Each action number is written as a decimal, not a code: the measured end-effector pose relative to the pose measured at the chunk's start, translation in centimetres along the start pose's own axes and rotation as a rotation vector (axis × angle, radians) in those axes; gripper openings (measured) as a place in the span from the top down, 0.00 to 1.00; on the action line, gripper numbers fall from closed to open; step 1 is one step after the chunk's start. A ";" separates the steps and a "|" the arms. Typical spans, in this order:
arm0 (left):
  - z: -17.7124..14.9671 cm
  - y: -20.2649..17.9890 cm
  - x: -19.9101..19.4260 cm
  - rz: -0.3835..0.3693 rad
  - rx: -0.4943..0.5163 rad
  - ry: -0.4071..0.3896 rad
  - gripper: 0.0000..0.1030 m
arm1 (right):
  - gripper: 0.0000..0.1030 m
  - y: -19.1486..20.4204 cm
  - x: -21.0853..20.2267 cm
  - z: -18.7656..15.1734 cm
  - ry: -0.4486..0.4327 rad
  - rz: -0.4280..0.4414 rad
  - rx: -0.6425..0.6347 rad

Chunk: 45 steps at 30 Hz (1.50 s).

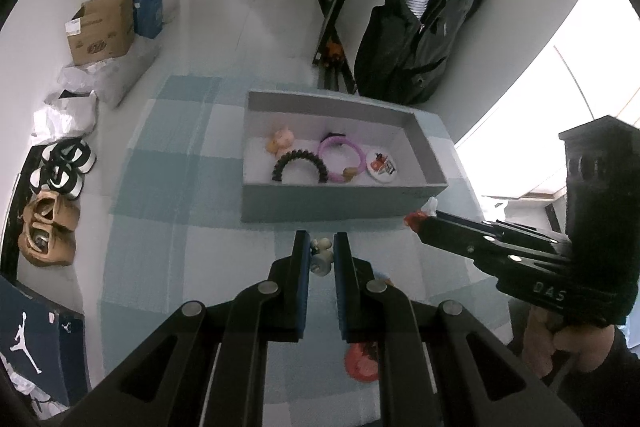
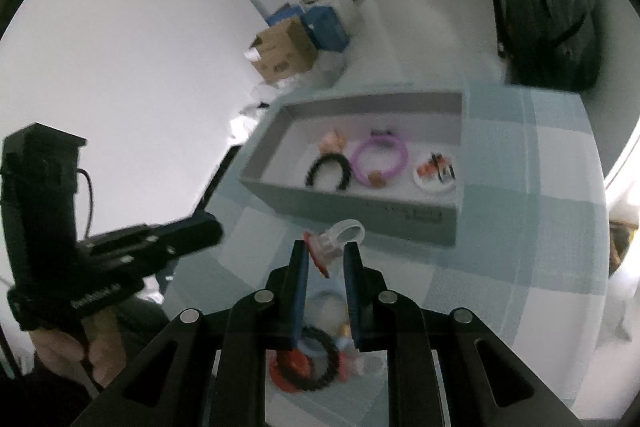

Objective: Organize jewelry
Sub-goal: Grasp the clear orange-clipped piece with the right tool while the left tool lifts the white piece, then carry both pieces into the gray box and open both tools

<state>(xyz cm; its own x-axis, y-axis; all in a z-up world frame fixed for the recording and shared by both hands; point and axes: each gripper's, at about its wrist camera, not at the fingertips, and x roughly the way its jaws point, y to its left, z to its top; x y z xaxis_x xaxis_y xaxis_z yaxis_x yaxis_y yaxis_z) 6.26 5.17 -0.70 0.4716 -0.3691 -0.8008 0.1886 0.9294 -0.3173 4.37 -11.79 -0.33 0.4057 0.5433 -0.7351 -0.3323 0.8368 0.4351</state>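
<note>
A grey box stands on a blue checked cloth. It holds a black hair tie, a purple ring, a peach piece and a white round tin. My left gripper is shut on a small beige piece just in front of the box. My right gripper is shut on a clear ring with a red part near the box's front wall; it also shows in the left wrist view.
More hair ties and red and orange pieces lie on the cloth under my right gripper. A black bag stands behind the box. Cardboard boxes and shoes lie on the floor to the left.
</note>
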 end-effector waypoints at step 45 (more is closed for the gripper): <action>6.3 1.0 6.0 -0.107 -0.115 0.025 0.93 | 0.84 -3.6 3.5 7.7 -0.034 0.041 0.141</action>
<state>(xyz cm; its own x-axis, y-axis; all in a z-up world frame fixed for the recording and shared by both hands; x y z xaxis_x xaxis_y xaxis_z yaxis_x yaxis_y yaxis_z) 14.68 3.91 -2.64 0.4320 -0.4669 -0.7716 0.1359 0.8795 -0.4561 13.55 -12.41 -0.49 0.4238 0.5770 -0.6982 -0.2268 0.8139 0.5350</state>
